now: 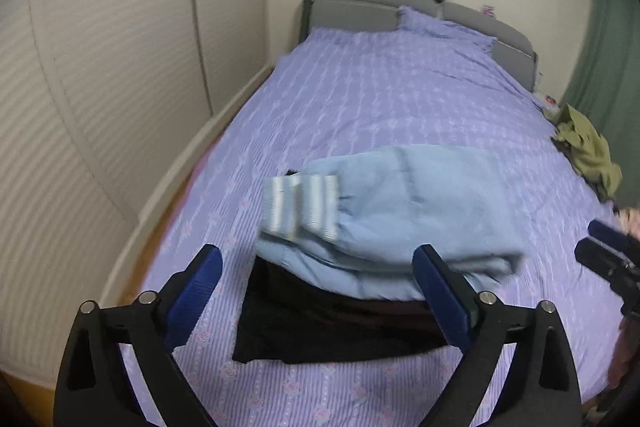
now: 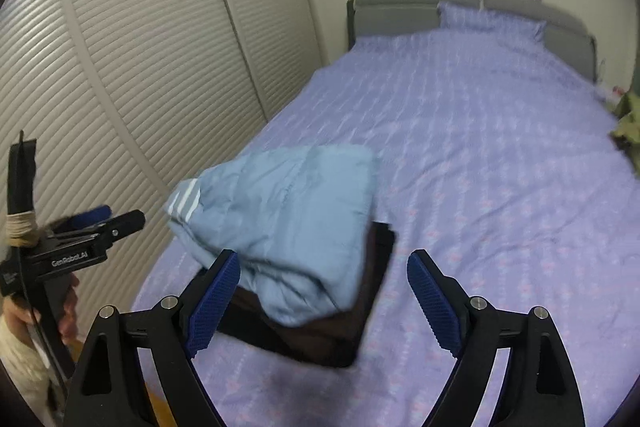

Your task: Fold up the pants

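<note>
Folded light blue pants [image 1: 400,215] with a white-striped cuff lie on top of a folded black garment [image 1: 332,323] on the purple bed. They also show in the right wrist view [image 2: 288,211], on the black garment [image 2: 320,331]. My left gripper [image 1: 320,267] is open and empty, held above the near edge of the stack. My right gripper [image 2: 324,271] is open and empty, above the stack's near right side. The right gripper also shows at the right edge of the left wrist view [image 1: 608,251]. The left gripper also shows at the left of the right wrist view [image 2: 108,223].
The bed has a purple patterned cover [image 1: 400,99], a matching pillow [image 1: 444,27] and a grey headboard [image 1: 360,7]. An olive green garment [image 1: 588,147] lies at the bed's right edge. White louvred wardrobe doors [image 2: 140,67] stand close along the left side.
</note>
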`<action>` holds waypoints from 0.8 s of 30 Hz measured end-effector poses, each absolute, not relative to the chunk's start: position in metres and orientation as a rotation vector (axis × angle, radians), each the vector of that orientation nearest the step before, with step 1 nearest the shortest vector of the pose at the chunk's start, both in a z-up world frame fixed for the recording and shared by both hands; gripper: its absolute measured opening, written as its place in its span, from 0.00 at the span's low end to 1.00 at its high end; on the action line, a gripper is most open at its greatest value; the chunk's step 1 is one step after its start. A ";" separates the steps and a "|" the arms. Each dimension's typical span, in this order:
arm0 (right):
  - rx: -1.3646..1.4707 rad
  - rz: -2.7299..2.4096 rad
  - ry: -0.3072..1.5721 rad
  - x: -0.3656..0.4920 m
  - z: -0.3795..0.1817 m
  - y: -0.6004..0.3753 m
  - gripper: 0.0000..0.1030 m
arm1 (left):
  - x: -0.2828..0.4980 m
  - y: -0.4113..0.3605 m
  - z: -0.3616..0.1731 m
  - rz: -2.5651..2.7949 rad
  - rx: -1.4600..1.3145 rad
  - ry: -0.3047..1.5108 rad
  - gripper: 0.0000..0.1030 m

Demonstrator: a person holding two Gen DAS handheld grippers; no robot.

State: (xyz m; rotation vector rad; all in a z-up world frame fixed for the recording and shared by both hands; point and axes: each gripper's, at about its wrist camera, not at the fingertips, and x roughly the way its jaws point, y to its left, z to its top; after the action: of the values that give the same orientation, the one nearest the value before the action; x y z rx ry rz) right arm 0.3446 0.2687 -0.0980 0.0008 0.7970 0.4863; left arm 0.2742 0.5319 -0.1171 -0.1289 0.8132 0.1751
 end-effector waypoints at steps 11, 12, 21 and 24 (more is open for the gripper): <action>0.025 0.322 0.718 0.238 -0.037 0.150 0.94 | 0.186 0.398 -0.049 0.082 -0.096 0.728 1.00; 0.025 0.302 0.709 0.227 -0.032 0.138 0.96 | 0.176 0.386 -0.042 0.076 -0.090 0.716 1.00; 0.024 0.213 0.664 0.145 -0.016 0.059 0.96 | 0.105 0.299 -0.018 0.039 -0.036 0.666 1.00; 0.028 0.205 0.652 0.113 -0.013 0.033 0.96 | 0.079 0.270 -0.017 0.034 -0.021 0.648 1.00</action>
State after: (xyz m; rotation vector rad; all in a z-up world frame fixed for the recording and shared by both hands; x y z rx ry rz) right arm 0.1130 0.0335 -0.0132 0.0276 0.6524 0.2049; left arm 0.0790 0.2698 -0.0171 -0.0206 0.6480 0.0339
